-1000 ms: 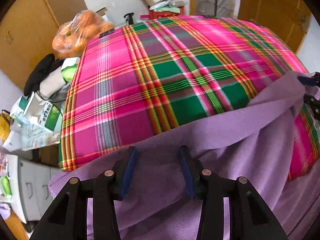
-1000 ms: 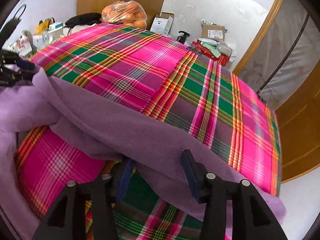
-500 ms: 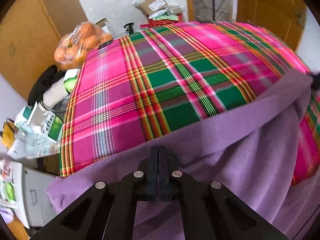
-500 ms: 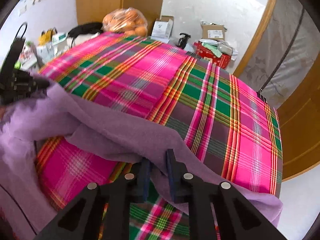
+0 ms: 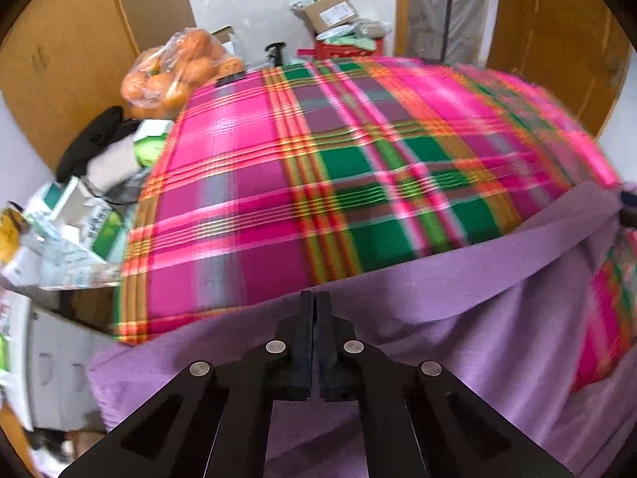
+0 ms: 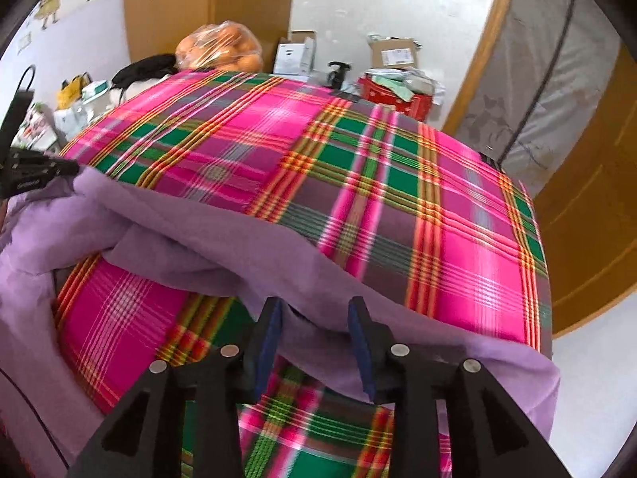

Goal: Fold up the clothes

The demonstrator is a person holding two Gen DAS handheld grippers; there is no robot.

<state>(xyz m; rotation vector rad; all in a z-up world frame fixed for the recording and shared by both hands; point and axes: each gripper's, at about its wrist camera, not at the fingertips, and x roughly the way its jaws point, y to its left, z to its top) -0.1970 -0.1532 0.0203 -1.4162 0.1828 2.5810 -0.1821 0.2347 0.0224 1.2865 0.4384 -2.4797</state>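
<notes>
Pink-green-orange plaid bedcover [image 6: 302, 183] fills most of both views, w/ wooden wardrobe doors [image 5: 75, 47] and a white wall behind. At 11 o'clock in the left wrist view we see a clear plastic bag of oranges [image 5: 179, 67], and at 12 o'clock cardboard boxes over a red crate [image 5: 342, 46].

Our task item, a soft lilac fleece garment [image 5: 458, 318], lies across the near part of the bed. Its top edge is a thick folded band running from 7 o'clock up toward 3 o'clock in the left view; below it the fabric sags in loose folds, w/ a patch of plaid showing through a gap at approx. 4 o'clock. In the right view the same band goes from 9 o'clock down to 5 o'clock, matte, slightly fuzzy, no print that we can see.

Our left gripper [image 5: 315, 298] has its jaws pressed together, pinching the lilac band at its near edge. Our right gripper [image 6: 314, 310] has blue-padded jaws apart and opening; the fleece edge sits between them, pads not pressing it.
</notes>
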